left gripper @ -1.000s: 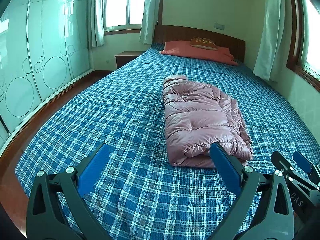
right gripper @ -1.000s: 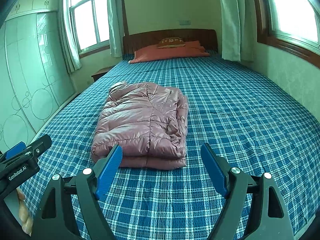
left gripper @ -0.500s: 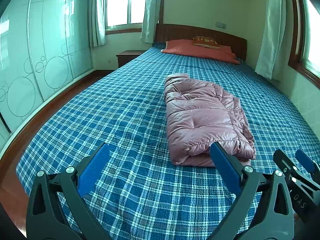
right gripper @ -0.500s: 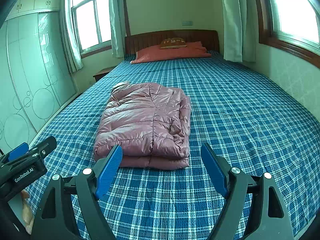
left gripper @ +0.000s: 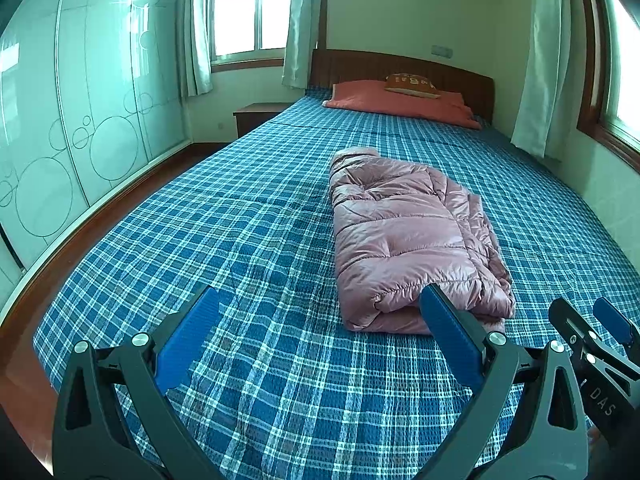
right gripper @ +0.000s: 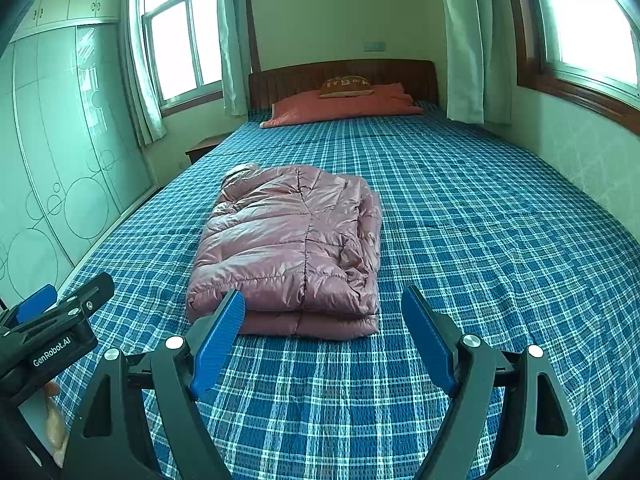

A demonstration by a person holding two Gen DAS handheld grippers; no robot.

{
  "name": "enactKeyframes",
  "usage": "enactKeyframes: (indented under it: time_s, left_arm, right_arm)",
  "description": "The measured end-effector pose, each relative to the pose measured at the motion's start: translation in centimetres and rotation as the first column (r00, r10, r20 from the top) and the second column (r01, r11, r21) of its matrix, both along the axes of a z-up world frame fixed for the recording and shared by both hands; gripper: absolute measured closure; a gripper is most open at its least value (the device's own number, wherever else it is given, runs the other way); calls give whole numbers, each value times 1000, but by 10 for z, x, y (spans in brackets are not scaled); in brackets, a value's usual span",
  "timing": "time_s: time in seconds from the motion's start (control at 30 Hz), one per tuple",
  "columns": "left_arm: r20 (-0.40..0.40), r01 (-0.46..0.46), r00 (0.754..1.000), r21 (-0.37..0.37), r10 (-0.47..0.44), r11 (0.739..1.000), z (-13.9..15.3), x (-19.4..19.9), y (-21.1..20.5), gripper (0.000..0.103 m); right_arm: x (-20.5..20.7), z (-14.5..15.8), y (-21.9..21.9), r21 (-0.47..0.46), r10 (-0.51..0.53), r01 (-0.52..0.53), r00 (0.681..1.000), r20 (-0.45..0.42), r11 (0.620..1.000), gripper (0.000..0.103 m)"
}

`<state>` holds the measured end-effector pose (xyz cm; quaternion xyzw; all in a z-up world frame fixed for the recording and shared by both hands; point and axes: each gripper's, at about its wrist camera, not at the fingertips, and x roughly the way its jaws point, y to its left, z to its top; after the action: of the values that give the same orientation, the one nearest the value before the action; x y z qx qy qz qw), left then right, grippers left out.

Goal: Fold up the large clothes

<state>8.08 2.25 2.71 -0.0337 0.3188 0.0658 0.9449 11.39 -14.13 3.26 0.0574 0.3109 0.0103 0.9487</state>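
1. Item: pink puffer jacket (right gripper: 292,252), folded into a thick oblong bundle. It lies on the bed (right gripper: 480,240), near the foot edge and well short of the pillow (right gripper: 344,106).
2. Left claw (left gripper: 320,336): jaws spread wide, holding nothing, hovering at the foot end with its right finger just before the jacket's near left corner.
3. Right claw (right gripper: 322,332): jaws spread wide, holding nothing, facing the jacket's near edge and not touching it.
4. Risk, spring-back: the padded layers look lofty and slick. In my judgement the top fold may lift or slide off the lower one if left unpressed.
5. Risk, partial grasp: a claw closing on the near edge may catch only the upper layer, so a lift would peel the bundle open instead of carrying it whole.
6. Risk, snag: the loose ruffled side of the jacket, toward the wall window (right gripper: 592,20), could drag on the bedspread and skew the fold.
7. Risk, collision: the two claws sit close together at the foot end and could knock each other on a shared reach.
8. Surface: blue plaid bedspread, soft and lightly creased, likely to give under pressure.
9. Room, relative to the jacket: wooden headboard (right gripper: 344,76) and pillow beyond it; curtained windows beyond and to one side; a frosted wardrobe (left gripper: 72,120) with circle pattern and a nightstand (left gripper: 256,116) on the opposite side.
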Motion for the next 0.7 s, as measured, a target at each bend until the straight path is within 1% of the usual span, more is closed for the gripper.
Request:
enactKeyframes:
  time_s: [0.27, 0.5, 0.7]
  left_arm:
    - [4, -13, 1000, 17, 13, 1000, 1, -1, -2, 2]
    - [25, 3, 1000, 25, -4, 1000, 6, -3, -4, 2]
    - [23, 10, 1000, 20, -11, 1000, 6, -2, -5, 2]
  right_arm:
    - [-1, 2, -1, 1, 0, 0, 1000, 10, 1000, 24]
    - [-2, 2, -1, 2, -2, 2, 1000, 12, 1000, 24]
    - [-2, 2, -2, 2, -1, 1, 1000, 11, 1000, 24]
